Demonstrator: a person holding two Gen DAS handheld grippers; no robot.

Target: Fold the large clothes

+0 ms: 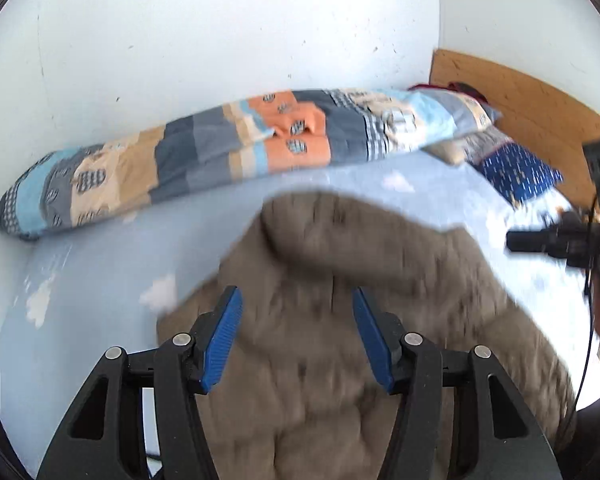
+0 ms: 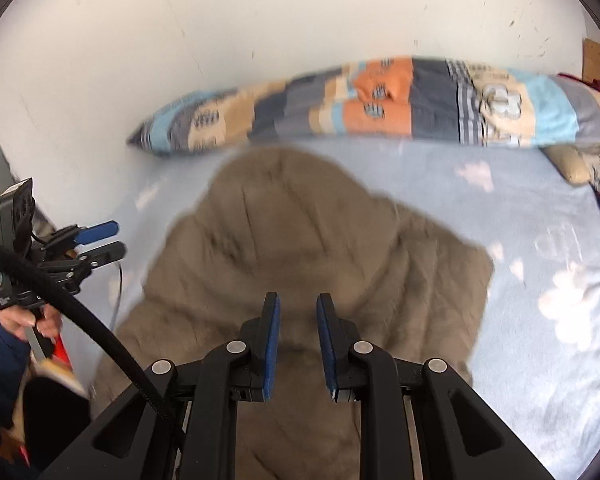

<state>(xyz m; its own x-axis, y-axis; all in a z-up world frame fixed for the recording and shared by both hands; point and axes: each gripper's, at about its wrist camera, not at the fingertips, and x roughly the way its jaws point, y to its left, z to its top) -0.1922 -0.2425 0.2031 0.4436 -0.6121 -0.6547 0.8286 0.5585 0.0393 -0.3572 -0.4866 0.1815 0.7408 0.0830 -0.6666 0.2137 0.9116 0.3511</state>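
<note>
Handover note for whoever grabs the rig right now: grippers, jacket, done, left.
Left gripper: open, empty, above the jacket.
Right gripper: open, narrower gap, empty, also above it.
Brown quilted jacket: lies on the light blue bed sheet, in front of the patchwork pillow along the wall. Frames are blurred, so how far it is folded is unclear.
Left: grasp an edge, fold it over, flatten.

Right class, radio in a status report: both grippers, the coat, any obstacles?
Left gripper open, empty, above coat. Right gripper open, empty. Brown padded coat spread on blue bedsheet, unfolded. Patchwork duvet beyond, against the wall, not obstructing.
</note>
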